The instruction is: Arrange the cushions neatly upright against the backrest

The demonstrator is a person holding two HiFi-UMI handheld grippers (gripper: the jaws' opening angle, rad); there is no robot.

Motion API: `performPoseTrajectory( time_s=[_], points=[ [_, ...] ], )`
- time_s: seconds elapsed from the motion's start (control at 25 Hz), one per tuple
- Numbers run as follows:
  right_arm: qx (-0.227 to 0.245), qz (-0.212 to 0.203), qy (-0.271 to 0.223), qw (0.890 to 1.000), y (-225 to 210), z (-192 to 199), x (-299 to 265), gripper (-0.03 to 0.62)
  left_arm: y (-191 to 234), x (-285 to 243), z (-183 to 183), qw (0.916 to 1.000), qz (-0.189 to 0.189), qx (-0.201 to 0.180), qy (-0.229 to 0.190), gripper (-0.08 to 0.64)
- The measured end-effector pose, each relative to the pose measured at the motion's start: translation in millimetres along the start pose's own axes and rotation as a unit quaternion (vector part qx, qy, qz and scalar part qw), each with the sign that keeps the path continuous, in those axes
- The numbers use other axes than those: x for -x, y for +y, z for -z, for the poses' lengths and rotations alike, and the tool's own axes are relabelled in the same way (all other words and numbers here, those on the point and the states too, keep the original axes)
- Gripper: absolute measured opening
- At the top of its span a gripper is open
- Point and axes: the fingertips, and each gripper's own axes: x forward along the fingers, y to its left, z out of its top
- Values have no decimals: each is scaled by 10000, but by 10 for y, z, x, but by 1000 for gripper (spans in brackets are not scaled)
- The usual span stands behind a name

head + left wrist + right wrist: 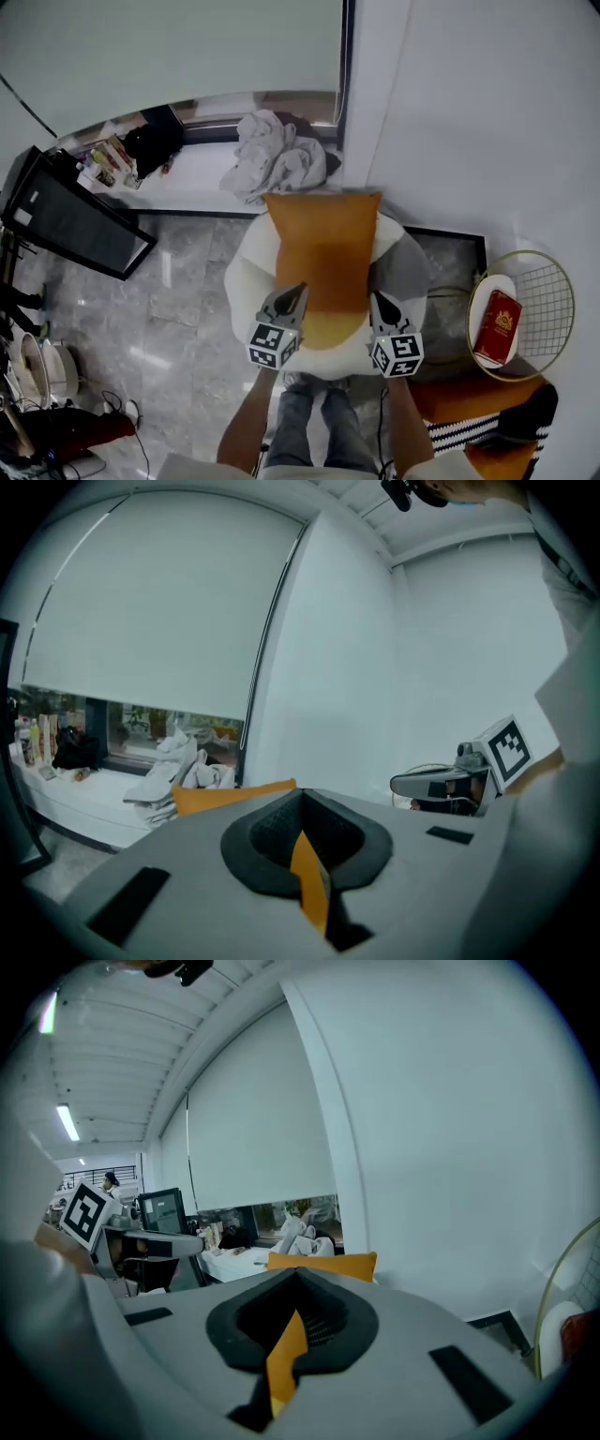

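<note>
Two hand-held grippers, left (292,298) and right (382,307), each have their fingers clamped tight on a near corner of the flat orange fabric cushion (323,248), held spread above the seat of the round white upholstered armchair (246,272). A grey cushion (405,270) lies at the armchair's right side. Forearms reach forward side by side, grippers tipped slightly downward; a clean finish likely means keeping both corners level and standing the cushion squarely against the armchair's backrest.

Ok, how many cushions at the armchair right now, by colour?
orange cushion: 1, pinched by left gripper and right gripper
grey cushion: 1
Total: 2; a yellower patch below the orange one may be a third, unclear.
</note>
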Motion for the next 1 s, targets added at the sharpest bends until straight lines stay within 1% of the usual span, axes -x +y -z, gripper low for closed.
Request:
performPoseTrajectory(
  time_s=[0.2, 0.36, 0.56, 0.76, 0.88, 1.0],
  points=[
    [62, -38, -233, 9997, 253, -537, 440, 26, -339, 333, -529, 9996, 106, -228, -88, 29],
    [161, -67, -389, 9991, 436, -883, 735, 26, -556, 593, -891, 9987, 142, -386, -306, 29],
    [393, -119, -571, 9975, 554, -1238, 912, 26, -686, 805, -1211, 9972, 114, -429, -594, 29],
    [472, -197, -639, 9966, 508, -1295, 1147, 26, -846, 966, -1283, 9967, -75, -436, -676, 29],
    [482, -221, -633, 9966, 457, -1322, 1160, 26, -842, 960, -1354, 9963, -148, -455, -719, 29],
    [492, -242, -593, 9967, 471, -1316, 1184, 26, -823, 1017, -1349, 9965, -211, -443, -682, 29]
  ],
)
